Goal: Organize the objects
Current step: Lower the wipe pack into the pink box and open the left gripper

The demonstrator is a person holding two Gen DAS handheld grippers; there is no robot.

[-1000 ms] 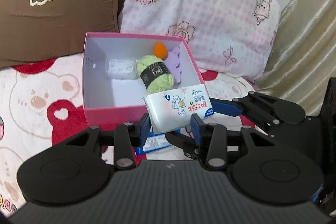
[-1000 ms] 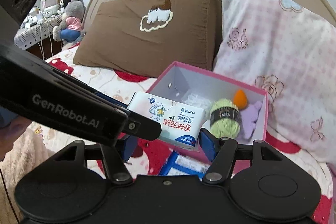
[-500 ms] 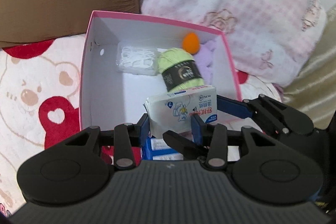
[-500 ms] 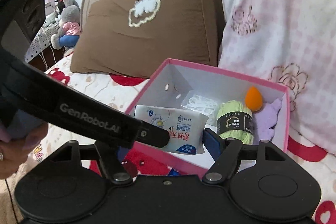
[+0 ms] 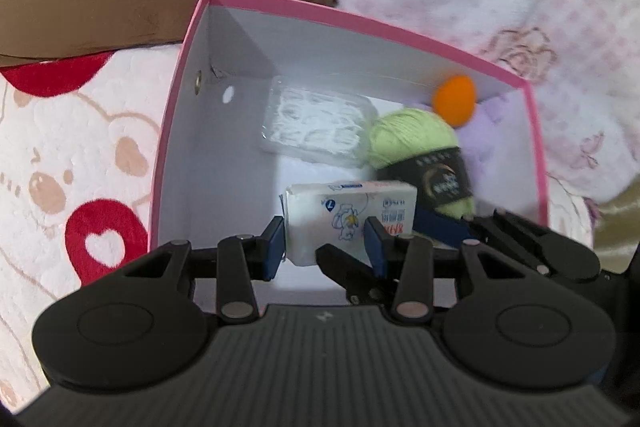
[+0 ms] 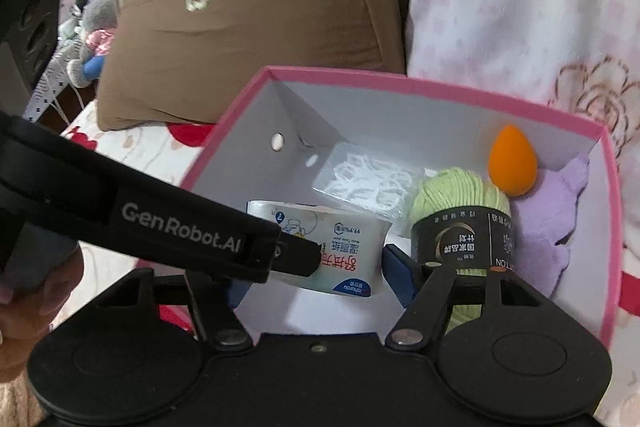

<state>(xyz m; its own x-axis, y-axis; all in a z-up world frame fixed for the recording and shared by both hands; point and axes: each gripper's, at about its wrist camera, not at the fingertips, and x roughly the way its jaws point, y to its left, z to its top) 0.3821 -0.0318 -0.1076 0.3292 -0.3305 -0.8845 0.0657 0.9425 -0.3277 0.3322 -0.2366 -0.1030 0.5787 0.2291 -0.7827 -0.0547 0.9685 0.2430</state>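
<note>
- Tissue pack (image 5: 348,215) hangs just inside the pink box (image 5: 360,13), over the bare white floor at the near end; whether its lower edge already touches the floor cannot be told.
- Left gripper (image 5: 326,241) has its fingers clenched on the pack's short sides, and that grip carries it.
- Right gripper (image 6: 312,267) straddles the same pack; its jaws have just been closing again after widening. Its right finger (image 6: 400,275) stands clear of the wrapper, and the left one is hidden behind the other tool, so I cannot tell whether it grips.
- Best judged: the step is setting the pack down flat in the free space, beside the green yarn ball (image 5: 424,163) and in front of the clear plastic case (image 5: 316,125).
- Lower it until the bottom rests on the box floor before letting go; a soft pack dropped from a tilt may flop against the yarn.
- Keep it off the yarn's black label and the near wall, so both tools can back out without dragging the box across the bed (image 5: 80,155).
- Release one tool at a time, the looser right one first, then spread the left fingers and lift straight up.
- Orange sponge (image 6: 514,165) and purple cloth (image 6: 556,219) sit at the far right corner, well out of the way.
</note>
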